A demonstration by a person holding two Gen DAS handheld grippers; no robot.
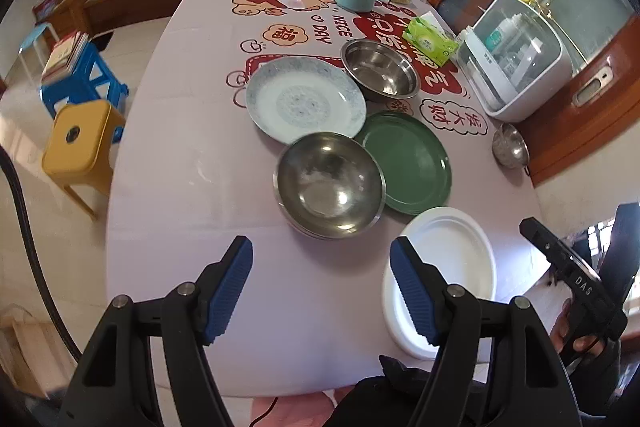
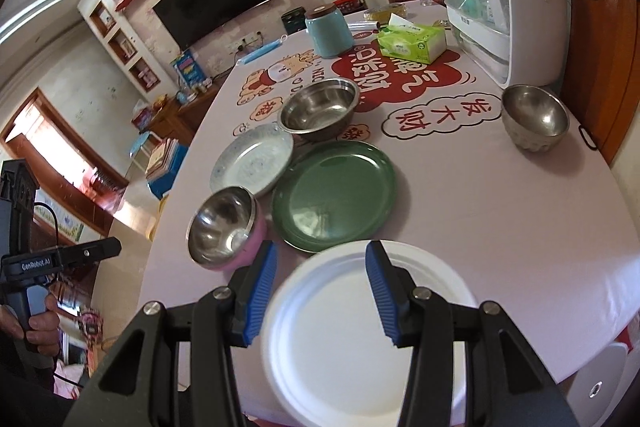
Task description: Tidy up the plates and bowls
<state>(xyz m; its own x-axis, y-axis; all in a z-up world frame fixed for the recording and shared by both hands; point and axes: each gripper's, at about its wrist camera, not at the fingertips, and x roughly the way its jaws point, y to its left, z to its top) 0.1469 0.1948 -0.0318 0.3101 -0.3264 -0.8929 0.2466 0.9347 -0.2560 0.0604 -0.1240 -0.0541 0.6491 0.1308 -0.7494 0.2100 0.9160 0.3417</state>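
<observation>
Pink-clothed surface, dishes clustered mid-cloth, both pairs of tongs hanging above the near edge.

Largest first: green plate lying flat at the centre, touching or slightly overlapped by the white plate nearest the edge; patterned plate beyond on the left, wide steel bowl behind it, pink-sided steel bowl on the near left, small steel bowl well apart on the far right. Right tongs spread, nothing pinched, white plate framed directly below and ahead between the pads. Left tongs also spread and empty, over bare cloth, pink-sided steel bowl straight ahead, white plate off to their right. No long axis on round plates, so any rim point serves; right tongs judged nearer the white plate, left nearer the bowl.
</observation>
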